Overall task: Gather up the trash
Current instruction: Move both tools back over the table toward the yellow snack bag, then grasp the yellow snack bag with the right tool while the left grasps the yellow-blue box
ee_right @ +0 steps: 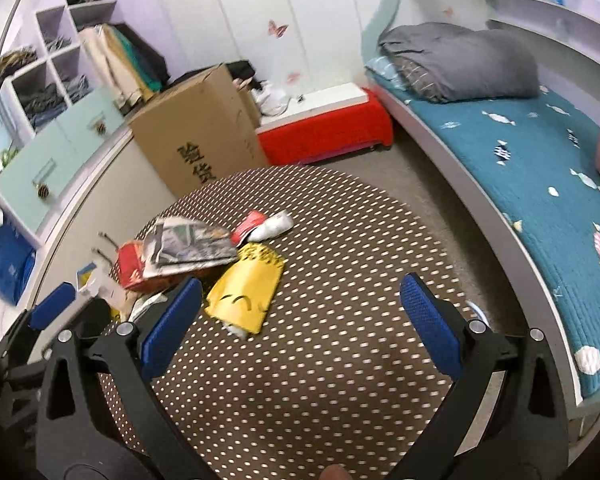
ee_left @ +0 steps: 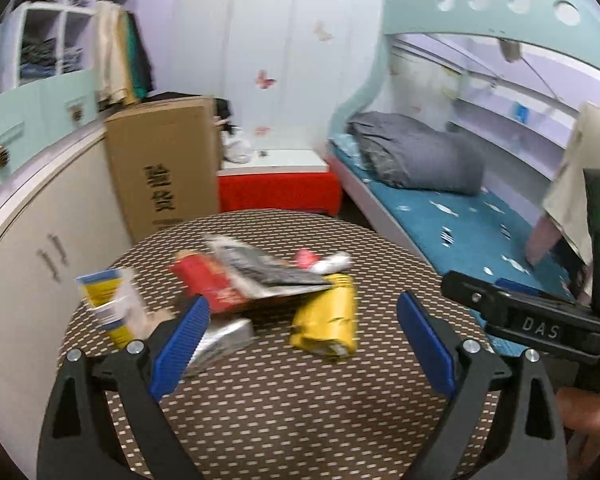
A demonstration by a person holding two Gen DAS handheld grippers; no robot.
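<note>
A pile of trash lies on a round table (ee_left: pixel 300 400) with a brown dotted cloth (ee_right: pixel 340 360). It holds a yellow packet (ee_left: pixel 328 320) (ee_right: pixel 246 292), a red box (ee_left: pixel 208 280) (ee_right: pixel 130 266), a grey printed wrapper (ee_left: pixel 260 270) (ee_right: pixel 188 246), a red and white wrapper (ee_left: pixel 324 262) (ee_right: pixel 266 224), a yellow and blue tube (ee_left: pixel 108 304) and a silver wrapper (ee_left: pixel 220 340). My left gripper (ee_left: pixel 302 308) is open and empty, just short of the pile. My right gripper (ee_right: pixel 302 292) is open and empty above the table, right of the yellow packet.
A tall cardboard box (ee_left: pixel 164 168) (ee_right: pixel 200 132) stands behind the table beside a white cabinet (ee_left: pixel 32 240). A red bench (ee_left: pixel 278 190) (ee_right: pixel 324 128) is at the back. A bed with a blue cover (ee_left: pixel 460 220) (ee_right: pixel 540 184) and grey bedding (ee_right: pixel 460 64) runs along the right.
</note>
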